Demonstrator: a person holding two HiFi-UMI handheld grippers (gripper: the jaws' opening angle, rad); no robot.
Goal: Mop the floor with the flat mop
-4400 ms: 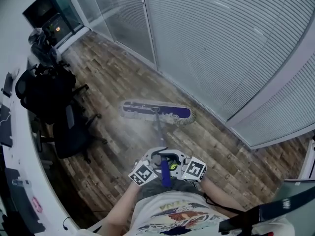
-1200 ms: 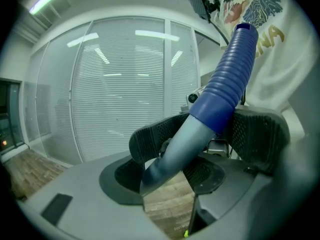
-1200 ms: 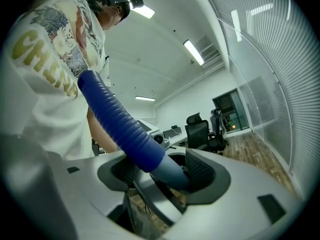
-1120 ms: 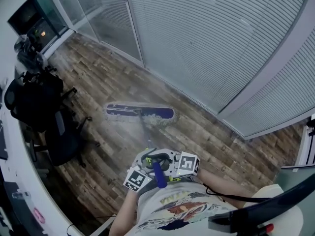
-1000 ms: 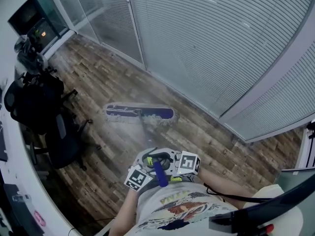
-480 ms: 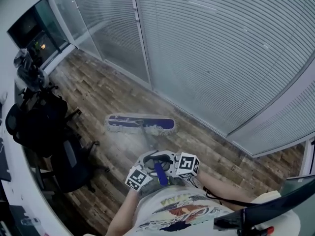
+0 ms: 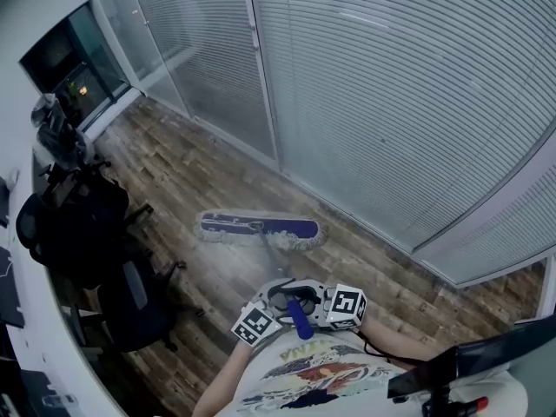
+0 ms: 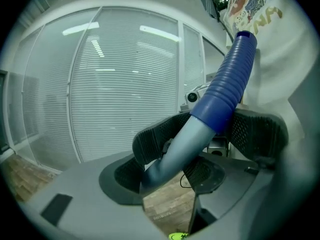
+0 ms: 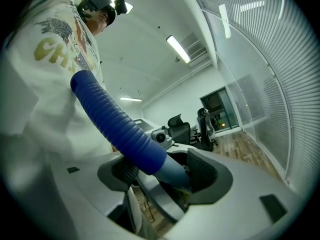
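Observation:
The flat mop's head [image 7: 259,229], blue with a pale fringe, lies flat on the wooden floor [image 7: 200,168] near the blind-covered glass wall. Its grey pole rises toward me and ends in a blue ribbed handle grip [image 7: 300,320]. My left gripper [image 7: 276,303] and right gripper [image 7: 306,300] both clamp the mop handle [image 8: 186,144] close together at my waist. In the left gripper view the pole crosses between the dark ribbed pads [image 8: 155,139]. The right gripper view shows the blue grip [image 9: 117,121] meeting the grey pole in the jaws.
Black office chairs [image 7: 82,233] with bags stand left of the mop along a white desk edge [image 7: 35,320]. The glass wall with blinds [image 7: 373,102] runs diagonally behind the mop head. A dark cabinet [image 7: 69,68] sits in the far left corner.
The mop head has shifted slightly right and toward the glass wall on the floor. Both grippers stay clamped on the handle at my waist.

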